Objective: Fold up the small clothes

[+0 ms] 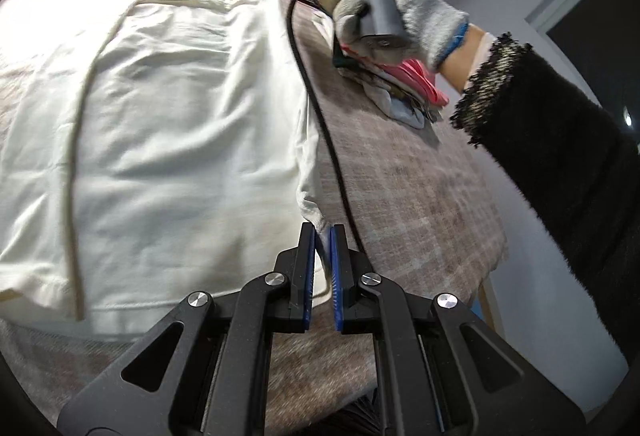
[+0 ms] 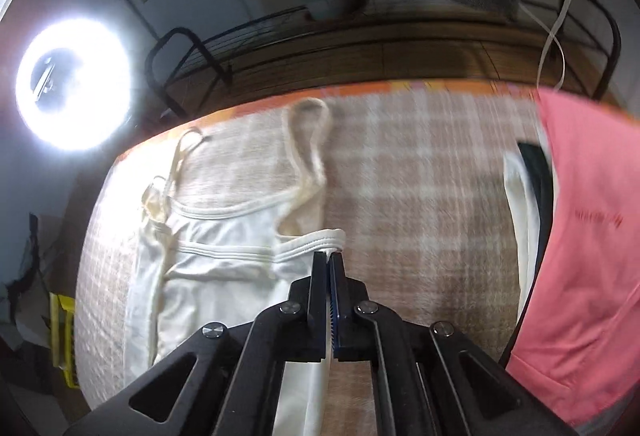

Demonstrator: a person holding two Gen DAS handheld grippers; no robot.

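On the checked cloth [image 1: 420, 171], both grippers pinch the top [image 1: 160, 115] along one side edge.

The left gripper [image 1: 322, 236] holds the hem corner, the right gripper [image 2: 331, 260] the armhole binding, likely to carry that side over as one fold; beyond the top's far edge lies a folded pile [image 2: 584, 236].

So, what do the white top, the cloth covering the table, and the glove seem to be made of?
White top: probably soft cotton knit, matte; it wrinkles loosely and has ribbed edge binding.
Table cover: seemingly woven or brushed fabric, matte, with a beige-and-white check and slight fuzz.
Glove: grey knitted yarn with a fuzzy surface and blue cuff trim.
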